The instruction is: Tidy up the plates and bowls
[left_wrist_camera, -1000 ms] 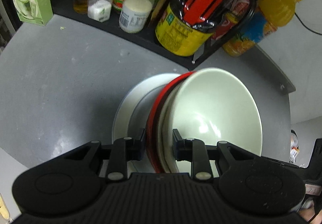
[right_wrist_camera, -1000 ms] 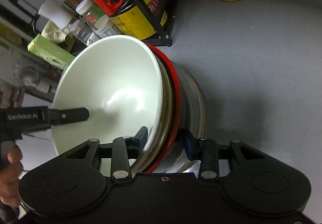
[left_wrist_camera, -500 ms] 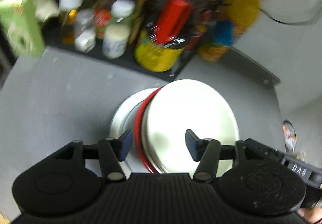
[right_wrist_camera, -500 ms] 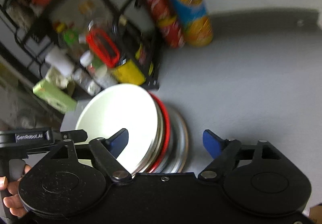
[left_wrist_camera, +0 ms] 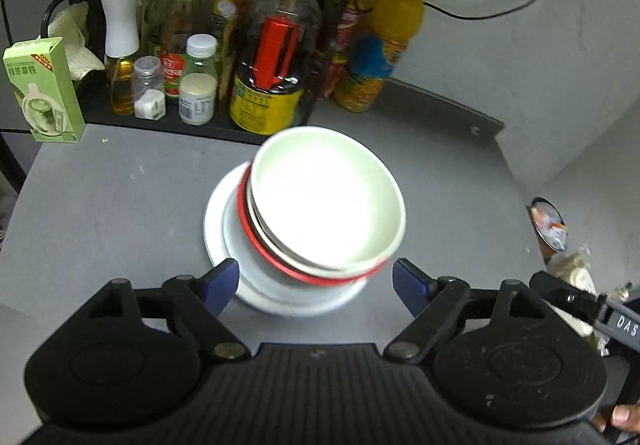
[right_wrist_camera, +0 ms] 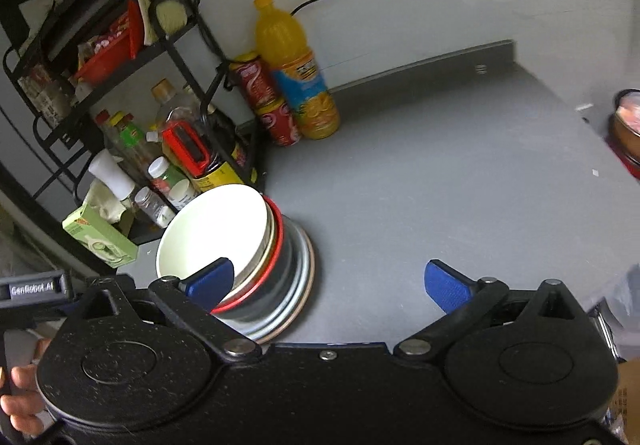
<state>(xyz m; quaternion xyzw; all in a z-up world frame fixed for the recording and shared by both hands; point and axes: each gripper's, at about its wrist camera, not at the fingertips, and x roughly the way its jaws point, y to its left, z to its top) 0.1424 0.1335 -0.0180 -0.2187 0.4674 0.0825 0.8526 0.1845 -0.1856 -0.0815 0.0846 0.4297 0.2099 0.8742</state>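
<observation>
Both tongs hang released above the grey desk (left_wrist_camera: 120,197), blue pads spread wide and gripping nothing. The left tongs (left_wrist_camera: 316,281) hover just short of the stack, which sits mid-desk: a white bowl (left_wrist_camera: 324,201) on top, a red-rimmed dish (left_wrist_camera: 256,241) under it, a white plate (left_wrist_camera: 212,221) at the bottom (the bowl tilts a little). The right tongs (right_wrist_camera: 328,281) hang beside the same stack, white bowl (right_wrist_camera: 212,233) near their left pad. Behind stands a black rack (right_wrist_camera: 168,41) of bottles, an orange juice bottle (right_wrist_camera: 296,73) just beside it.
</observation>
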